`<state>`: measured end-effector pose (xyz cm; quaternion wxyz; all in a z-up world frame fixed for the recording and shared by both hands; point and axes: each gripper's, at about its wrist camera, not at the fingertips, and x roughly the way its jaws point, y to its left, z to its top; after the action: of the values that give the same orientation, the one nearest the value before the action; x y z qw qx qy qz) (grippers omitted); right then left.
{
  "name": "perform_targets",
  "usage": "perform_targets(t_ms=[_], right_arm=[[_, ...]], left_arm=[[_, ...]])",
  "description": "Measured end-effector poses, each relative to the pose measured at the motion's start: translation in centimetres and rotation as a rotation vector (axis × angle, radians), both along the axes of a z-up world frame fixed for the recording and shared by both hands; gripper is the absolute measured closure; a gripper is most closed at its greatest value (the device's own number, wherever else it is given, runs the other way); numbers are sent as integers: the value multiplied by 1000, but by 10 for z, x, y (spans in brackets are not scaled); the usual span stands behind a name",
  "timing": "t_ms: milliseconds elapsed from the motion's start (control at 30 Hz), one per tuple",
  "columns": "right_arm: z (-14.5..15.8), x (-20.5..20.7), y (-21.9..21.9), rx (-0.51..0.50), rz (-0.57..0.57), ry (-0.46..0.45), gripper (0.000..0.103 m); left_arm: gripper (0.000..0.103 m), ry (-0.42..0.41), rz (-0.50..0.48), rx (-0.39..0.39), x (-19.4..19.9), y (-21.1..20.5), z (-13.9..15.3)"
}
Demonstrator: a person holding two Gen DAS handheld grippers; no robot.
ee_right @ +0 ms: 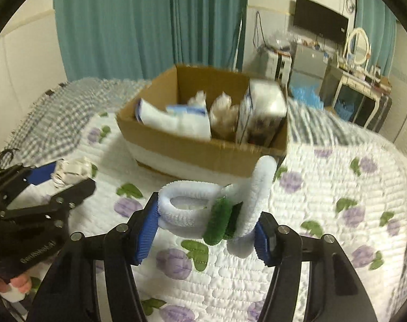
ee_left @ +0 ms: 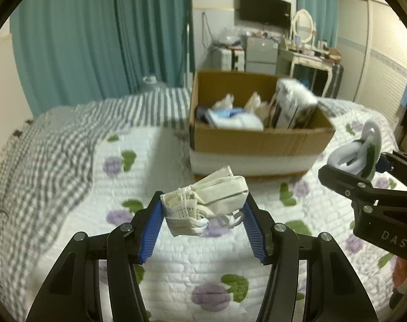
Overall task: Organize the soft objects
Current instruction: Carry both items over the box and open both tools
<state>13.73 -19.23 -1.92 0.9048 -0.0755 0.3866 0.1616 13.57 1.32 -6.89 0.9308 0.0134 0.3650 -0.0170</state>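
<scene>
Cream pouch (ee_left: 206, 204) gripped in left claw (ee_left: 203, 214) | fuzzy white-green loops (ee_right: 211, 212) gripped in right claw (ee_right: 207, 224)

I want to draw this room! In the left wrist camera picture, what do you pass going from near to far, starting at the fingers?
Left gripper holding a cream mesh pouch → flowered white quilt → cardboard box → white mini fridge → wall-mounted TV.

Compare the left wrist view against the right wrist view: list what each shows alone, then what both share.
Only the left wrist view: the clear water jug by the curtain.

Only the right wrist view: the blue chair behind the bed and a fingertip under the left gripper.

Both: the cardboard box, quilt, cream mesh pouch and white-and-green fuzzy toy.
</scene>
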Motion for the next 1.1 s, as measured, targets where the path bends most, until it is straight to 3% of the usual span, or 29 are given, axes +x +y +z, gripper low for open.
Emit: perform_targets(t_ms=[300, 533, 833, 1100], right_arm=[[62, -2, 3, 14, 17, -127, 42], [99, 28, 6, 16, 14, -202, 42], [97, 102, 3, 50, 2, -178, 42], [61, 184, 10, 80, 20, -62, 42]], left_arm=[[47, -114, -12, 15, 10, -9, 65], [47, -188, -25, 39, 46, -11, 91], [47, -158, -49, 58, 113, -19, 70], [46, -111, -98, 55, 167, -25, 30]])
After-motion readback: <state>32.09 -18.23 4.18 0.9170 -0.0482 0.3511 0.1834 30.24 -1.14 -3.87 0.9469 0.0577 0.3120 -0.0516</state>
